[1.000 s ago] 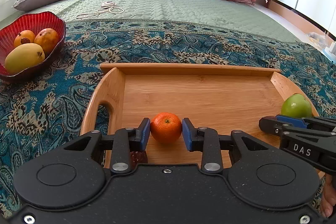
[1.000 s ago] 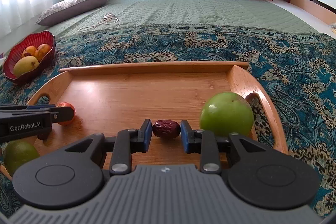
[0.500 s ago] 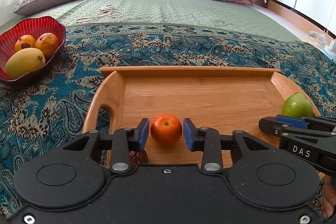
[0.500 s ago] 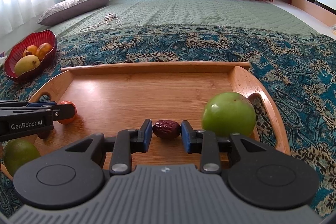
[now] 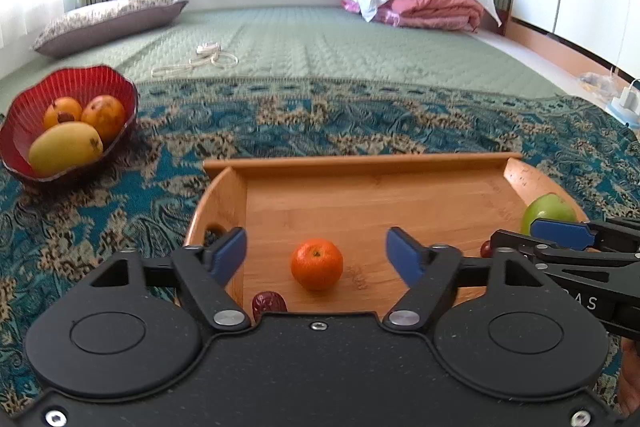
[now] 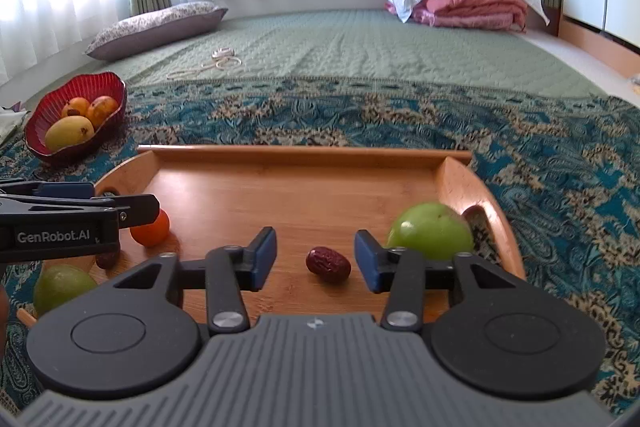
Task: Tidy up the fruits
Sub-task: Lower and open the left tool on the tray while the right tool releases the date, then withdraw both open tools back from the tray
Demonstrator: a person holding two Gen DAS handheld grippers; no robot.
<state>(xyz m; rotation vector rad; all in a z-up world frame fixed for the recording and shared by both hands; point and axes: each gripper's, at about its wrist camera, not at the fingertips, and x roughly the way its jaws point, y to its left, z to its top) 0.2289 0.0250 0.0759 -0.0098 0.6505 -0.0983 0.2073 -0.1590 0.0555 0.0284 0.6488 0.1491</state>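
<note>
Both claws have just been opening, and each one has a fruit sitting loose between its pads. The left gripper (image 5: 316, 247) is spread wide, blue pads well clear of the tangerine (image 5: 317, 263) on either side, so it's not touching anything. That tangerine sits on the floor of the wooden tray (image 5: 360, 163), near the tray's left end and front edge, round and glossy with a little dimpled skin. A wrinkly dark red date (image 5: 269, 302) lies just beside it at the front edge, half hidden by the gripper body.

The right gripper (image 6: 316, 257) is parted less far, but its pads are still off the second red date (image 6: 328, 264), which lies between them on the tray floor towards the right end. It's oval, shrivelled, kind of leathery looking. A smooth green apple (image 6: 430, 231) sits just beside the right pad, up against the tray's curved right handle end. Can't tell if the pad touches it.

The tray is warm bamboo-ish wood with a straight back rail and rounded ends with cut-out handles. It rests on a teal paisley woven throw (image 6: 560, 167). Off the tray's left, well apart, a ribbed red glass bowl (image 5: 24, 115) with a wavy rim holds a yellow mango (image 5: 64, 147) and two orange fruits.
</note>
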